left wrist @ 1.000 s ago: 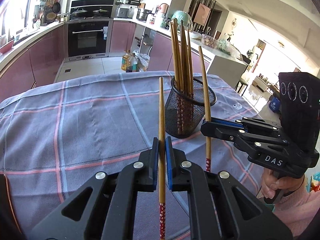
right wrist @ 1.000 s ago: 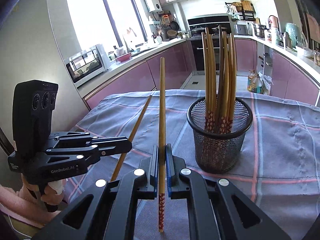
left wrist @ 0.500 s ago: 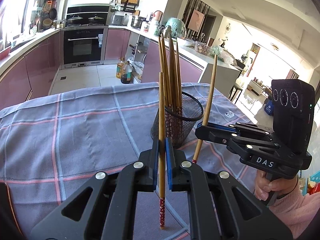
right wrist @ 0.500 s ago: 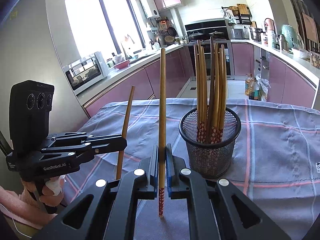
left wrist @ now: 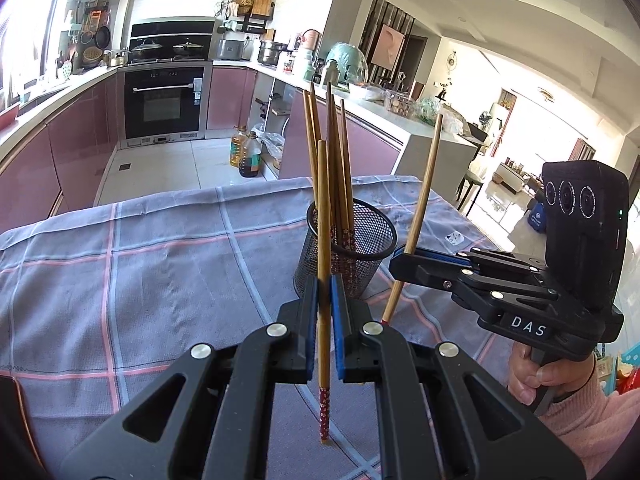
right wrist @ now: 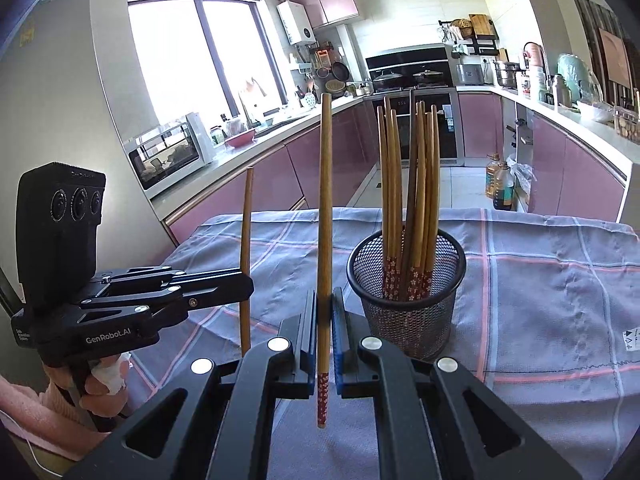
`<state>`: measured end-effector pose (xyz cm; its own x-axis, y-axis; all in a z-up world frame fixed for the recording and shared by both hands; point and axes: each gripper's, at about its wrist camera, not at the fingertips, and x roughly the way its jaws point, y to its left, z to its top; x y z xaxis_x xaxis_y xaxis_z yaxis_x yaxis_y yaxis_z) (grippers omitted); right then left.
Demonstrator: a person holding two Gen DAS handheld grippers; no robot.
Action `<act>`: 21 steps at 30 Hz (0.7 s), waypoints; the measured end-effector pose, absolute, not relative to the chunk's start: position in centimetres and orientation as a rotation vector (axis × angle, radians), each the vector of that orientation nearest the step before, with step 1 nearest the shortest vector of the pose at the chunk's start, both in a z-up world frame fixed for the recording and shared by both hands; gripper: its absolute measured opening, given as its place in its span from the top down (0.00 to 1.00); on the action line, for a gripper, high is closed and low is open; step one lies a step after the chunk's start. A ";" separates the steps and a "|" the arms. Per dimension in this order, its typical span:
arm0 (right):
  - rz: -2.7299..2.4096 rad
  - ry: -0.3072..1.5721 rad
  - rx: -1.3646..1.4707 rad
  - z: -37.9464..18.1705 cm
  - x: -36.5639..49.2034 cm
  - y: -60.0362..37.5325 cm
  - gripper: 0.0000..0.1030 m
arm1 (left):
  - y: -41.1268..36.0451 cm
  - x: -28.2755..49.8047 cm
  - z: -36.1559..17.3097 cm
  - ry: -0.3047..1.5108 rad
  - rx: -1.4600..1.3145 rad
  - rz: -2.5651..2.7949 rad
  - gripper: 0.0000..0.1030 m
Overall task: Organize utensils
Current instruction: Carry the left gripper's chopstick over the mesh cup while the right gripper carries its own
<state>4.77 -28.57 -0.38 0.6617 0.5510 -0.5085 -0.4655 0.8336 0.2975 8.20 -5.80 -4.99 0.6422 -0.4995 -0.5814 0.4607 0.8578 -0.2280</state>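
Both views now sit higher and nearer the mesh holder than they did a second ago, when each chopstick hung lower against the checked cloth; the one in my right hand has also swung from leaning one way to leaning the other, its bare end now tipped away from the cup in the left wrist view. Largest thing first: the cloth covers the table and carries nothing else that I can see near the cup. On it stands the black mesh holder, upright, already bristling with a bundle of chopsticks, patterned red ends down. My left gripper is pressed together on a single chopstick, held nearly vertical, red tip hanging clear above the cloth just in front of the cup. My right gripper pinches a second chopstick the same way, red end down, beside the cup and apart from it. Neither stick is over the rim yet. I judge I am mid-carry with both, and the next step needs each tip lifted above the rim, without knocking the standing bundle.
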 end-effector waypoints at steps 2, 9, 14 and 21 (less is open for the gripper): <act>0.571 0.614 0.145 -0.1 4.8 -28.8 0.94 | -5.8 8.2 -5.0 0.676 -0.060 -0.550 0.93; 0.555 0.595 0.147 0.5 4.8 -29.5 0.94 | -6.2 8.4 -4.5 0.664 -0.056 -0.557 0.93; 0.553 0.588 0.146 1.0 5.0 -29.7 0.94 | -6.5 8.4 -4.2 0.653 -0.050 -0.565 0.93; 0.551 0.579 0.142 1.2 5.1 -29.7 0.94 | -6.9 8.5 -3.9 0.643 -0.046 -0.571 0.93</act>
<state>5.07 -29.73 1.24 0.6977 0.5318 -0.4800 -0.4538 0.8465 0.2782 8.45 -6.92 -3.91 0.6523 -0.5170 -0.5543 0.4891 0.8458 -0.2133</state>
